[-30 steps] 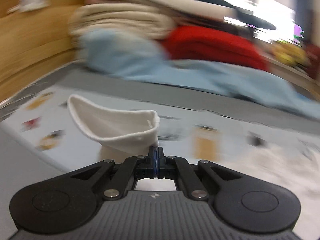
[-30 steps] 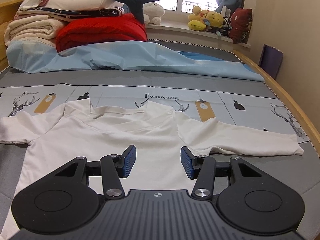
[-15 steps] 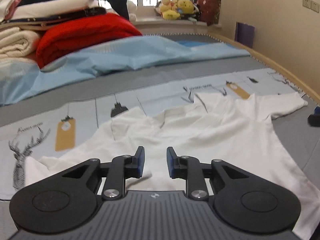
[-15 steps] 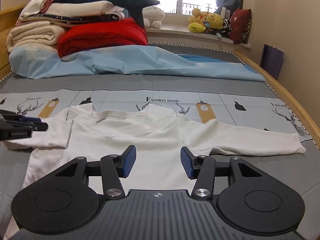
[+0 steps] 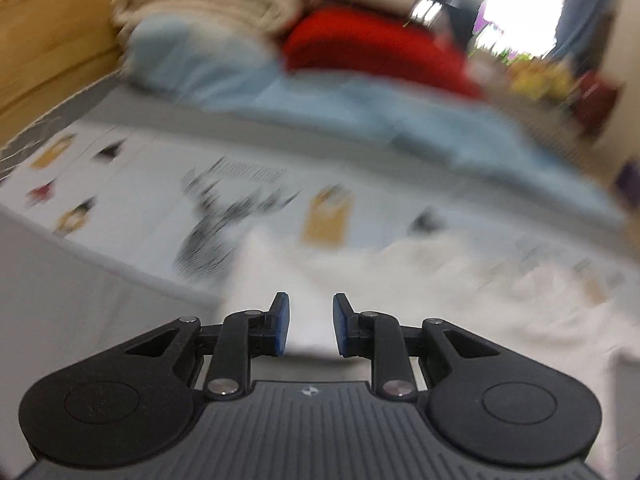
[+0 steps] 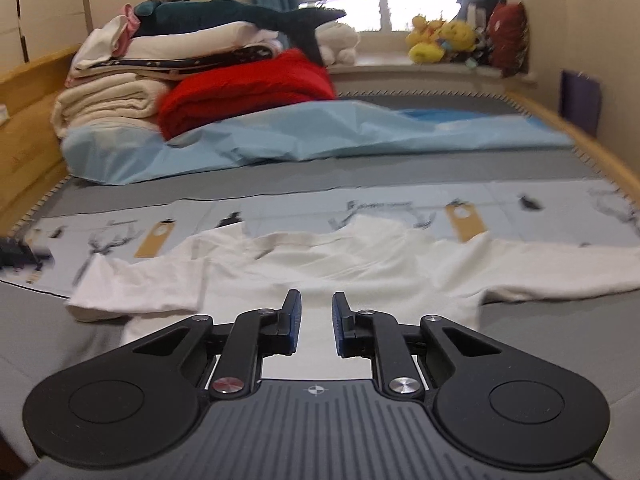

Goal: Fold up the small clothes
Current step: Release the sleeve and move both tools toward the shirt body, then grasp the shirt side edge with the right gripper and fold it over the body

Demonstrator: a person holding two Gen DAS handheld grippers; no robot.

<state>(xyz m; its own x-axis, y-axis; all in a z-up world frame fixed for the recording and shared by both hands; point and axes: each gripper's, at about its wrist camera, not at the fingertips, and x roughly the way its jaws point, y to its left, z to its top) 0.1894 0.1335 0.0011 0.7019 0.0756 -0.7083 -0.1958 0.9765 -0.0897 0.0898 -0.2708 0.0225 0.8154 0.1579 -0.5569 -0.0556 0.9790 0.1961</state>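
White shirt (image 6: 360, 264) lies flat across the middle of the right wrist frame, on a printed sheet (image 6: 280, 212) patterned with deer sketches, tan hang-tag shapes and a line of dark lettering too smeared to read. Its collar stands up at centre; one long sleeve reaches to the right edge, while the other is folded back over itself at centre left. The cloth is plain, unmarked and lightly wrinkled. In the blurred left wrist frame the shirt (image 5: 460, 292) shows as a pale mass at lower right. The right gripper (image 6: 317, 322), at bottom centre, has its blue-padded jaws narrow and closing, with only shirt fabric seen beyond the gap and nothing pinched. The left gripper (image 5: 307, 325) stands narrowly apart, empty. A red blanket (image 6: 248, 88) and light blue sheet (image 6: 320, 132) lie in the upper half.
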